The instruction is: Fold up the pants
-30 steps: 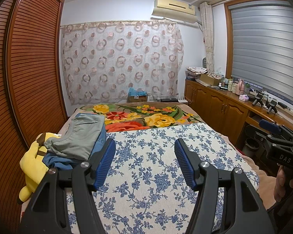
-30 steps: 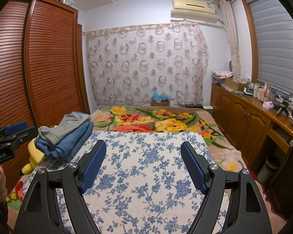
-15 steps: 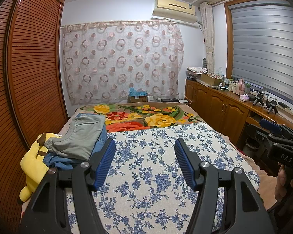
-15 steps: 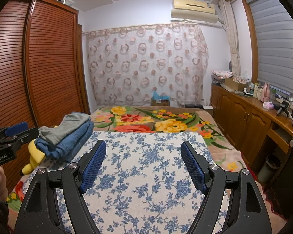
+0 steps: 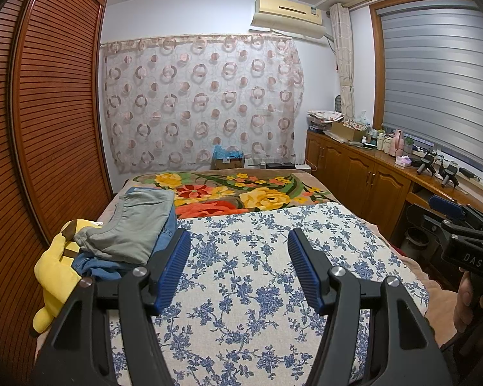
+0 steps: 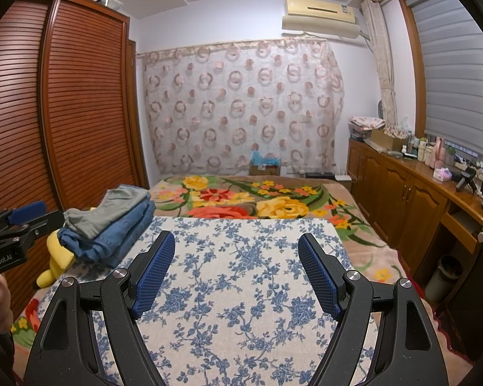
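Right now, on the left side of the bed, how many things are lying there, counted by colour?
Grey: 1, the folded grey pants on top of the pile.
Blue: 1 layer of folded denim under it; how many garments it holds cannot be told.
Yellow: 1, the plush toy beside the pile.
Total: 3

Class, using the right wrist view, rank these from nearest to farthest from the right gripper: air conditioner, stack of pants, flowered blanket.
From the right gripper:
1. Stack of pants, left on the bed.
2. Flowered blanket, ahead at the bed's far end.
3. Air conditioner, high on the far wall.
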`<state>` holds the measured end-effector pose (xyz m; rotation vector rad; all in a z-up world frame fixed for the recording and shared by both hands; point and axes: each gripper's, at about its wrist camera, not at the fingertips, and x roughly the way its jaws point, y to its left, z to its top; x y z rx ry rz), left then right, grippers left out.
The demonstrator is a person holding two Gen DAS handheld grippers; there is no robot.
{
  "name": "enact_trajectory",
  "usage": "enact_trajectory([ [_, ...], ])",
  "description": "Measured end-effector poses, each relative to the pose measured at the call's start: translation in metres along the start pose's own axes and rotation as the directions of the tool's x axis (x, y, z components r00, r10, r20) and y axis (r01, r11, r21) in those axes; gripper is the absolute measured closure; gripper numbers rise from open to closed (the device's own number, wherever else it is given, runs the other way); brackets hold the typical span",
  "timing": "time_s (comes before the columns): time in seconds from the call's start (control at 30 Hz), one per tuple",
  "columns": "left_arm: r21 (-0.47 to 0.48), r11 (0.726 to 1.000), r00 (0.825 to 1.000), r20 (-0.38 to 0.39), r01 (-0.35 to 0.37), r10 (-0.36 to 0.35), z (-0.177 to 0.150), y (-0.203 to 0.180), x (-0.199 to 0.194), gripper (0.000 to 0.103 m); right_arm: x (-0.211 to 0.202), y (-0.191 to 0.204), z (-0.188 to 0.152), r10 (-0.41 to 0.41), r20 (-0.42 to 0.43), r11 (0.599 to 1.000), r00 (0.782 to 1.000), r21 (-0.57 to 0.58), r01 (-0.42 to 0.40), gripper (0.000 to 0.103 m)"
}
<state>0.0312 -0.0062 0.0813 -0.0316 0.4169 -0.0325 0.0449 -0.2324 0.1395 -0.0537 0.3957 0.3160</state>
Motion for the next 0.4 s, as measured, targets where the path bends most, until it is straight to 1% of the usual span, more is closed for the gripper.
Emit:
enact_trajectory([
  [0.4,-0.001,1.000,1.000,-0.001,0.000,0.000,-0.0001,0.0002,0.0001,0.040,-0.0002,0.0000,-0.0001,-0.001,0.000,1.000,1.000,0.000,0.001,0.022],
])
